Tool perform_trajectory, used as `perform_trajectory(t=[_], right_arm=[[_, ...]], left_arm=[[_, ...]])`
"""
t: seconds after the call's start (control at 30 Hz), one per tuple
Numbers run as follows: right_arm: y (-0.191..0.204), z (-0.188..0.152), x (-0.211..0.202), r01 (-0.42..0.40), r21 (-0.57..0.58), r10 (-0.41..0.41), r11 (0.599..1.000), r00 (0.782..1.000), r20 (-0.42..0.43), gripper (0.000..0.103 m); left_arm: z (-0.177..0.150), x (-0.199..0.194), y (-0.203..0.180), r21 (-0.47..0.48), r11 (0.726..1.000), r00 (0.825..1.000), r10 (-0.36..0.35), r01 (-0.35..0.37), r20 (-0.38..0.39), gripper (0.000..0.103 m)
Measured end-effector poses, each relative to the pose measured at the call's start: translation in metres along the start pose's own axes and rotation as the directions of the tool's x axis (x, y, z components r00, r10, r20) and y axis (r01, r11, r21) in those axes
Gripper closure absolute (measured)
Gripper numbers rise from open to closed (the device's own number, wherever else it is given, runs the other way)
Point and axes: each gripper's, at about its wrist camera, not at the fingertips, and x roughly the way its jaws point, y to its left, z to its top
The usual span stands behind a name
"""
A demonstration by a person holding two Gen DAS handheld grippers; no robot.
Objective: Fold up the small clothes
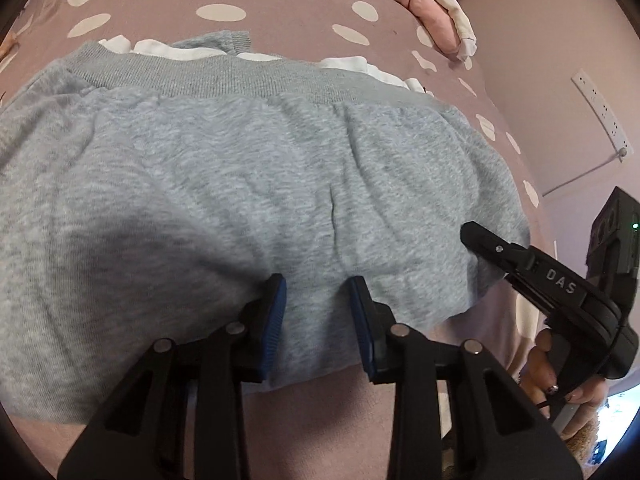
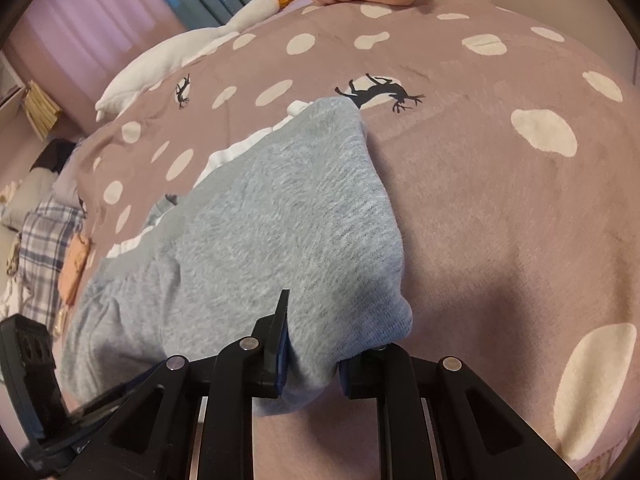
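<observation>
A grey knit garment (image 1: pixel 224 168) with a ribbed band along its far edge lies spread on the bed, with a white garment (image 1: pixel 168 50) showing beneath it. In the left wrist view my left gripper (image 1: pixel 318 320) sits at the grey garment's near edge. Its blue pads (image 1: pixel 276 320) stand apart, and the cloth lies flat between them. My right gripper (image 2: pixel 314 364) is shut on the grey garment's (image 2: pixel 280 220) near right corner, and the cloth bunches between its fingers. That right gripper (image 1: pixel 476 236) also shows at the right of the left wrist view, held by a hand (image 1: pixel 560 380).
The bedcover (image 2: pixel 480 200) is mauve with white spots and black deer prints. A pile of folded pink and white clothes (image 1: pixel 436 16) lies at the far side. A white goose plush (image 2: pixel 192 44) and plaid bedding (image 2: pixel 44 240) are to the left. A wall socket strip (image 1: pixel 600 112) is on the right.
</observation>
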Motion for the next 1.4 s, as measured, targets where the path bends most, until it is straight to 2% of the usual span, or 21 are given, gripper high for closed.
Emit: perform_trajectory(t=[0.2,0.3,0.37,0.43,0.5,0.7,0.83,0.9,1.1,1.23,1.4], right_arm=[[-0.002,0.004,0.01,-0.004,0.03,0.004,1.0,1.0,0.001,0.086],[0.001,0.006,0.013,0.009,0.02,-0.009,1.0,1.0,0.007,0.086],[0.008,0.007,0.011,0.027,-0.007,-0.027,1.0,0.999,0.018,0.086],[0.015,0.009,0.007,0.049,-0.034,-0.048,0.998,0.998,0.044,0.086],[0.021,0.011,0.001,0.056,-0.055,-0.053,0.997,0.996,0.065,0.086],[0.048,0.024,-0.026,0.017,-0.127,0.002,0.992,0.989,0.147,0.087],[0.079,0.028,-0.039,0.028,-0.23,0.019,0.973,0.98,0.197,0.087],[0.093,0.028,-0.041,0.004,-0.268,0.053,0.963,0.977,0.205,0.088],[0.149,0.014,-0.042,-0.059,-0.454,0.164,0.889,0.967,0.195,0.088],[0.176,-0.005,-0.03,-0.106,-0.551,0.211,0.828,0.969,0.131,0.088],[0.194,-0.026,-0.002,-0.175,-0.597,0.221,0.783,0.975,0.003,0.088]], left_arm=[[-0.003,-0.013,0.003,-0.007,1.0,0.999,-0.029,0.028,-0.02,0.07],[-0.005,-0.029,0.007,-0.018,0.999,1.0,-0.028,0.028,-0.007,0.069],[-0.007,-0.044,0.012,-0.023,0.999,1.0,-0.022,0.023,0.021,0.066],[-0.008,-0.061,0.018,-0.029,1.0,0.998,-0.009,0.011,0.055,0.053],[-0.009,-0.079,0.029,-0.047,0.999,0.994,0.03,-0.026,0.104,0.046],[-0.009,-0.119,0.068,-0.148,0.987,0.974,0.088,-0.057,0.207,0.039],[-0.009,-0.136,0.09,-0.209,0.975,0.963,0.123,-0.073,0.24,0.039],[-0.011,-0.143,0.099,-0.232,0.97,0.958,0.132,-0.072,0.253,0.039],[-0.01,-0.153,0.116,-0.288,0.954,0.949,0.16,-0.078,0.272,0.039],[-0.014,-0.156,0.124,-0.313,0.946,0.947,0.175,-0.085,0.271,0.039],[-0.016,-0.155,0.129,-0.328,0.94,0.947,0.189,-0.098,0.26,0.039]])
